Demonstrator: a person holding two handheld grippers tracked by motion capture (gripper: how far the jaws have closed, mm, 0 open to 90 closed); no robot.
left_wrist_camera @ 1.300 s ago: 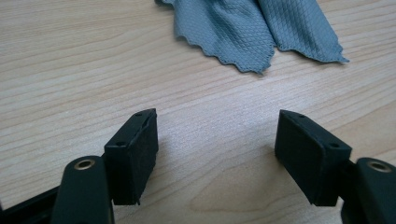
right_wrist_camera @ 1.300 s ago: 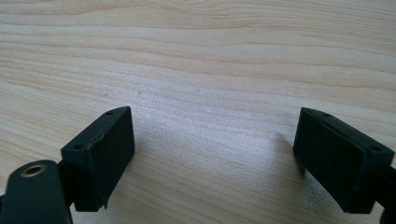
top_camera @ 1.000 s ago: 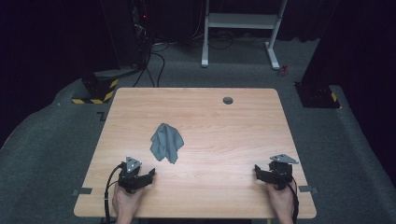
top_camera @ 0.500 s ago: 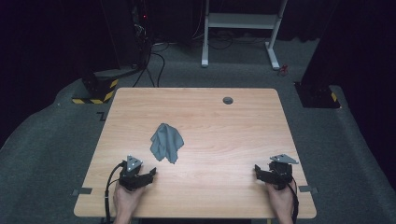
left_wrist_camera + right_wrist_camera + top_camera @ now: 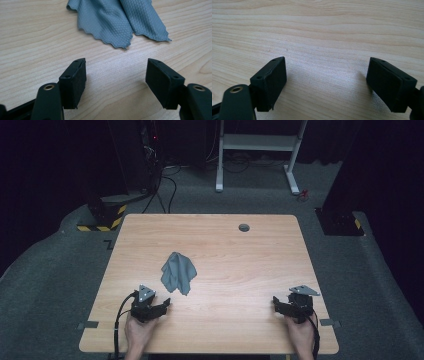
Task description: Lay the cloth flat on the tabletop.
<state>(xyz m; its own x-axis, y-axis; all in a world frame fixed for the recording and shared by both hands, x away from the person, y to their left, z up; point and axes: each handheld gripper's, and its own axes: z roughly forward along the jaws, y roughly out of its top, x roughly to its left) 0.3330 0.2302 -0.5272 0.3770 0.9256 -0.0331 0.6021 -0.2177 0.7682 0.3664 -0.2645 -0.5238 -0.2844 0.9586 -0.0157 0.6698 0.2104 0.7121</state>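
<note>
Nothing moved: grey cloth [image 5: 177,272] seemingly lies lengthwise away from wide-open left claw [image 5: 165,303], right claw [image 5: 274,303] likewise.

High overhead view; two close, table-level [image 5: 225,250] gripper views.

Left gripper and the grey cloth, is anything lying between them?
No. Between the open left gripper and the cloth there is bare table, as the left gripper view shows.
</note>
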